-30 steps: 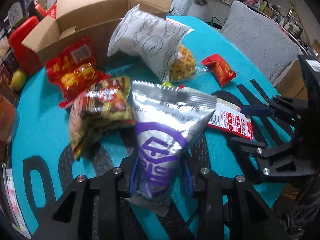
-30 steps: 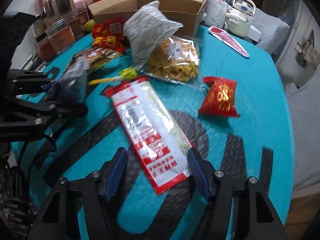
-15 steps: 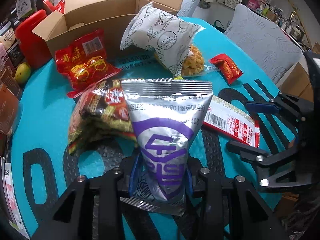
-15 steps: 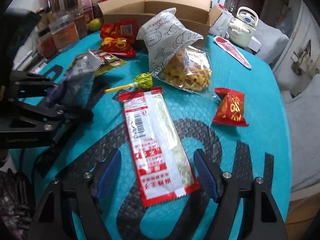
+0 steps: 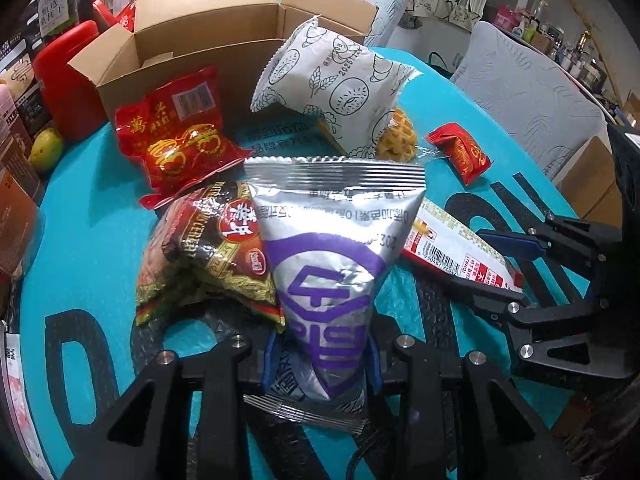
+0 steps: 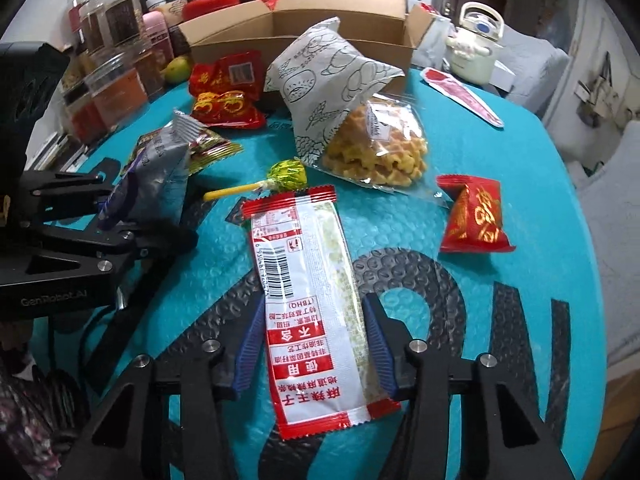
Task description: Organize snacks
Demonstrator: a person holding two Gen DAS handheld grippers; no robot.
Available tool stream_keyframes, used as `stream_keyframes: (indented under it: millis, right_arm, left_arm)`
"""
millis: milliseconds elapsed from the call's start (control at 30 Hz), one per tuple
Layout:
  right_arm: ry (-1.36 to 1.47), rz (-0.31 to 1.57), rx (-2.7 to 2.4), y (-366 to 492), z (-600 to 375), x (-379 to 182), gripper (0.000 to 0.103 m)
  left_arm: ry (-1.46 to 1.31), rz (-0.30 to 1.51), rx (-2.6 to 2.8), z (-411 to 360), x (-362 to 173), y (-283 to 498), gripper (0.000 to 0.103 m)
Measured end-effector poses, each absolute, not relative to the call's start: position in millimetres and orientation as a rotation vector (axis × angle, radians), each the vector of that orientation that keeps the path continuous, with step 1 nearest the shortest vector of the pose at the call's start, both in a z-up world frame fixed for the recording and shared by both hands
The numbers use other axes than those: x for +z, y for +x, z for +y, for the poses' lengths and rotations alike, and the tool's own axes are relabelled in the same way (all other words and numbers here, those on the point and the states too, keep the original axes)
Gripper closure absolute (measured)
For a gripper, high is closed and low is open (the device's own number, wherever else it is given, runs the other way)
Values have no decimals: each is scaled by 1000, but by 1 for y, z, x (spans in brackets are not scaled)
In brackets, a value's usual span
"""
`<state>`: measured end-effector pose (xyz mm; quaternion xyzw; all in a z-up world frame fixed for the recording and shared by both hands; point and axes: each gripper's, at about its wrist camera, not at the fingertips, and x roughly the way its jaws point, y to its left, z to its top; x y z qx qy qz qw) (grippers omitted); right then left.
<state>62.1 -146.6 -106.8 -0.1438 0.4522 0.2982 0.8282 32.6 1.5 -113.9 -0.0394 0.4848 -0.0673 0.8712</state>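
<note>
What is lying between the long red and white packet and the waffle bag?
A lollipop with a yellow stick, seen in the right wrist view, between the long packet and the waffle bag.

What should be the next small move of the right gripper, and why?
Probably finish closing the right gripper on the long red-and-white packet. Its jaws are closing with the packet between them, lying flat on the teal mat, apparently not yet pinched. The left gripper already holds the silver pouch.

Crinkled glossy foil pouch point(image 5: 328, 248); matt corrugated cardboard box point(image 5: 192, 52); table cover point(image 6: 532, 208) looks like dimpled, bubble-textured plastic.
</note>
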Motion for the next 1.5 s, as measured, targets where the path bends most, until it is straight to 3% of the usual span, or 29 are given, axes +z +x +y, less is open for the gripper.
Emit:
stream_keyframes:
  millis: [400,1500]
  right_arm:
    - [-123,967,597,49,-169,-96,57]
    - [-5,775,638,-23,-166,-42,57]
  left_arm:
    - [-123,1007,-157,6,-102,28,74]
    - [-159,804,-154,19,-38,-42,74]
